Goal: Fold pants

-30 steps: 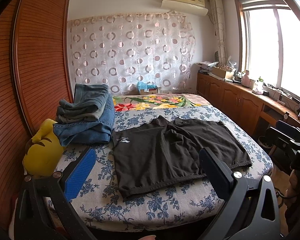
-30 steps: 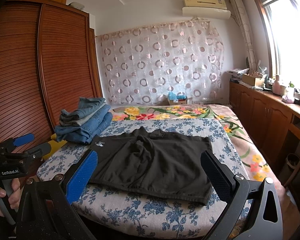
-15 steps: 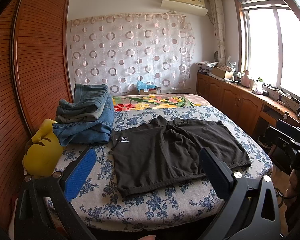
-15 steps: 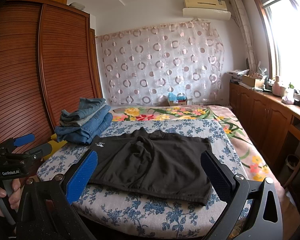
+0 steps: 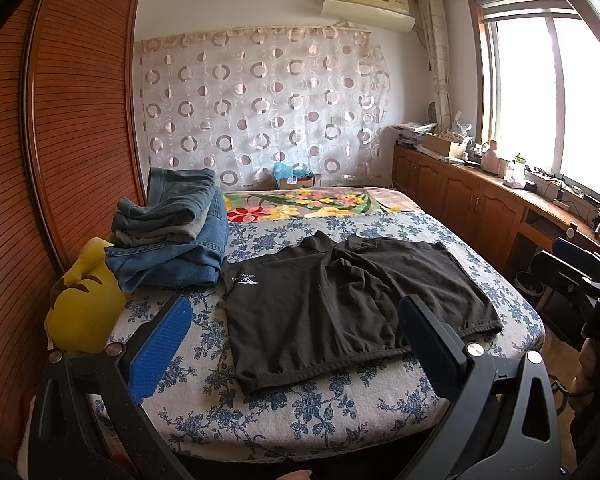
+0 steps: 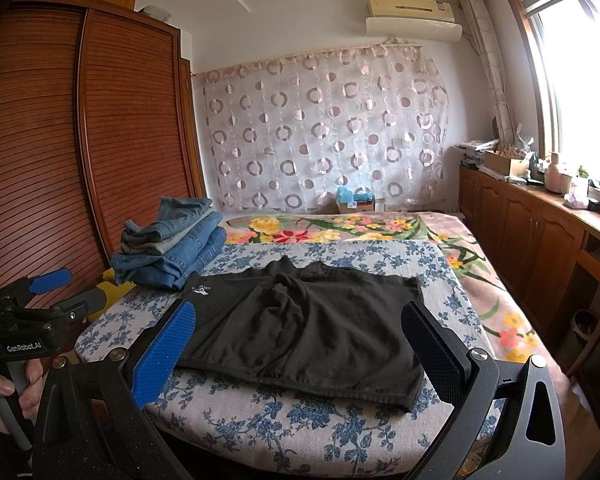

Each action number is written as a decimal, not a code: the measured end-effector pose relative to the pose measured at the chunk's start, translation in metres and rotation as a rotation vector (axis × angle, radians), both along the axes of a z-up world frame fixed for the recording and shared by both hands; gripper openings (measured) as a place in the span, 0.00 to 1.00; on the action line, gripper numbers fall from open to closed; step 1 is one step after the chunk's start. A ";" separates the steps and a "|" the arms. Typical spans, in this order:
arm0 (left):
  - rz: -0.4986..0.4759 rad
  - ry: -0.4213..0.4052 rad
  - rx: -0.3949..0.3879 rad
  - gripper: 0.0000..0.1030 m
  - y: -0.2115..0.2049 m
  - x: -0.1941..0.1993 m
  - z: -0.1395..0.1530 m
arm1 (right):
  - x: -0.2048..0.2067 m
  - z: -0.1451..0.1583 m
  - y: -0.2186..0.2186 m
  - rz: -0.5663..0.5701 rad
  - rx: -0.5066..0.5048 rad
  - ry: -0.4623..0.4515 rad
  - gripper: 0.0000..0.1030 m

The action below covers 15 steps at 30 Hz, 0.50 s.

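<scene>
Floral bed under flat black pants, both grippers' fingers spread, empty, short of it

A stack of folded jeans is piled at the bed's left edge, a yellow plush toy is wedged beside it against the wooden wardrobe

Yellow plush toy: lower part hidden behind the bed edge; in the right wrist view mostly covered by the stack of folded jeans. Small white logo on the black pants: lettering too small to read. Items on the window-side counter: indistinct. Person's hand: cut off by the frame edge.
</scene>
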<state>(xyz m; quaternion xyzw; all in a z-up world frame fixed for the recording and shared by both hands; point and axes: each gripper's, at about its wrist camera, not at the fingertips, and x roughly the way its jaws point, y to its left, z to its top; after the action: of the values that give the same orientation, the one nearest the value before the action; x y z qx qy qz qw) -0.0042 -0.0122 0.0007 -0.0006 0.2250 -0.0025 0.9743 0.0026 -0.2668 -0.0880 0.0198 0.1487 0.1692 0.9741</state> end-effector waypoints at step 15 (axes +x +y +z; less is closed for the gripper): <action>-0.008 0.001 0.001 1.00 -0.007 -0.001 0.006 | -0.001 0.001 -0.002 0.004 -0.001 -0.004 1.00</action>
<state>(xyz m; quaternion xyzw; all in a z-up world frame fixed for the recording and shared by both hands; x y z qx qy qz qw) -0.0050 -0.0192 0.0062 0.0007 0.2257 -0.0064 0.9742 0.0018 -0.2684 -0.0871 0.0185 0.1468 0.1708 0.9741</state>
